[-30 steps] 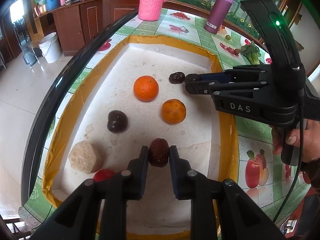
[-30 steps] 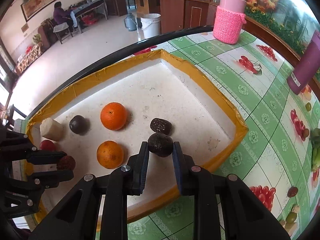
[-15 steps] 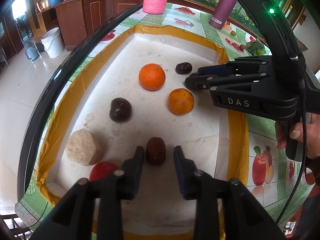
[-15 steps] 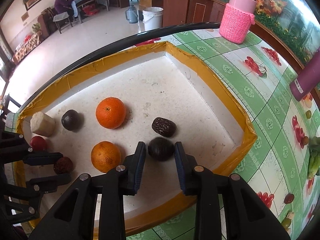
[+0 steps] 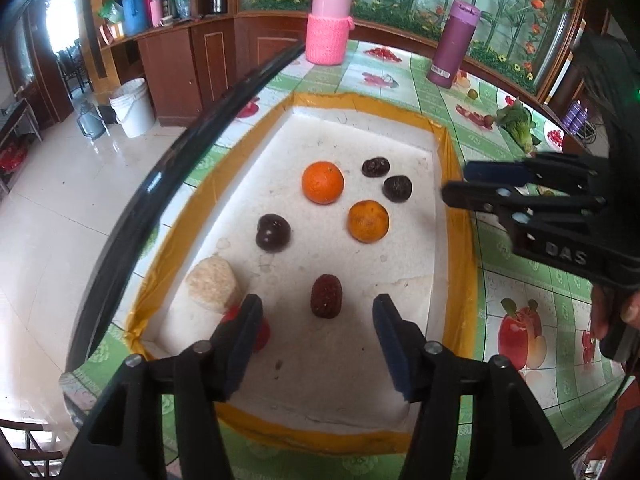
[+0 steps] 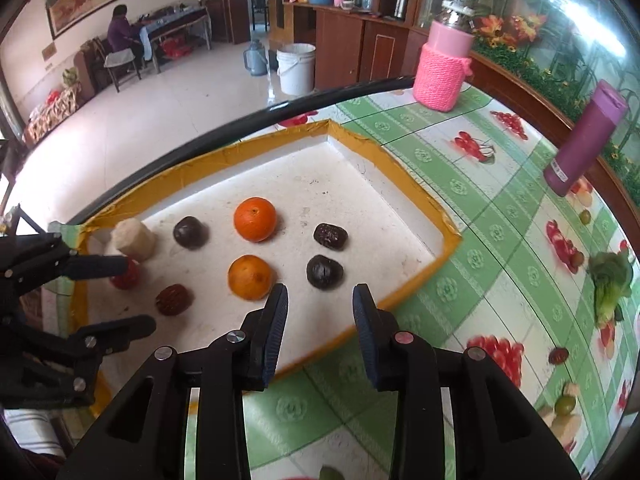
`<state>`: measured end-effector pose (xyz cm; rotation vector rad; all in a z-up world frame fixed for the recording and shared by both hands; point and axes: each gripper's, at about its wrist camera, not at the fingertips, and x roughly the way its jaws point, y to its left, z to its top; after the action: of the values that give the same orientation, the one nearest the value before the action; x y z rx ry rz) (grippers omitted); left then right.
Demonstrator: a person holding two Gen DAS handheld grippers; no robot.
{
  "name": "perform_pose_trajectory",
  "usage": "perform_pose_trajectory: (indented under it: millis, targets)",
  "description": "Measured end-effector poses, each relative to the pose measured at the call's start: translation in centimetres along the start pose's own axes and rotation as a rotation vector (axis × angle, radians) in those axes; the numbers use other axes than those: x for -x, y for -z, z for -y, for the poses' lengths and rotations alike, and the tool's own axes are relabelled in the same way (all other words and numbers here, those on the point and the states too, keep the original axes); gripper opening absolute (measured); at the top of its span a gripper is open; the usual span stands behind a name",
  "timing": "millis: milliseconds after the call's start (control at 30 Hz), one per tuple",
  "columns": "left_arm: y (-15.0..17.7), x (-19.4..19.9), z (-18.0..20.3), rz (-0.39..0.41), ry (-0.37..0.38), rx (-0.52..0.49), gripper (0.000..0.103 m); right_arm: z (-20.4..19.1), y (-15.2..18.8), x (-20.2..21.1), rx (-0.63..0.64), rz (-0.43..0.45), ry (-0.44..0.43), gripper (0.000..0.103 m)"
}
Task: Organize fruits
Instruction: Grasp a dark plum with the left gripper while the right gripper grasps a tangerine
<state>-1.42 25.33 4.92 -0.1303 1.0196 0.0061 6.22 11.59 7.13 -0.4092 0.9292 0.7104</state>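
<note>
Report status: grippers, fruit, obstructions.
Left gripper open, jaws just opening, red date released on the tray. Right gripper open, empty, dark fruit set down. Nothing blocking.

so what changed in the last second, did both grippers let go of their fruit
Yes. The left gripper has just been opening, leaving the reddish date in the tray; the right gripper released the dark round fruit and pulled back. Both oranges stayed put.

Two oranges (image 5: 322, 182) (image 5: 368, 221), four dark fruits (image 5: 273, 232) (image 5: 327, 295) (image 5: 375, 167) (image 5: 397, 188), one red fruit (image 6: 125, 276), one beige lump (image 5: 213, 285).
</note>
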Motion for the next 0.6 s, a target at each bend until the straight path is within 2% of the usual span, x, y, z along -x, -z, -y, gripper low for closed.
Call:
perform_pose_trajectory:
  millis: [100,167,233,500,600]
  targets:
    - [0.1,0.9,0.2,0.024,-0.007,0.006,0.066,0.6,1.3,1.9,-0.049,0.013,0.024,0.036]
    - [0.0,1.2,0.6,0.03,-0.001,0.011,0.068,1.3,2.3,3.3,-0.09,0.029,0.062,0.067]
    - [-0.2,1.3,1.2,0.032,0.01,0.011,0.068,2.0,3.3,4.7,-0.114,0.062,0.105,0.078]
    - [-0.4,1.9,6.6,0.037,0.063,-0.058,0.069,5.9,8.3,8.9,-0.238,0.052,0.251,0.078]
    - [-0.3,1.9,9.1,0.042,0.071,-0.087,0.076,7.5,10.5,10.3,-0.291,0.061,0.28,0.078]
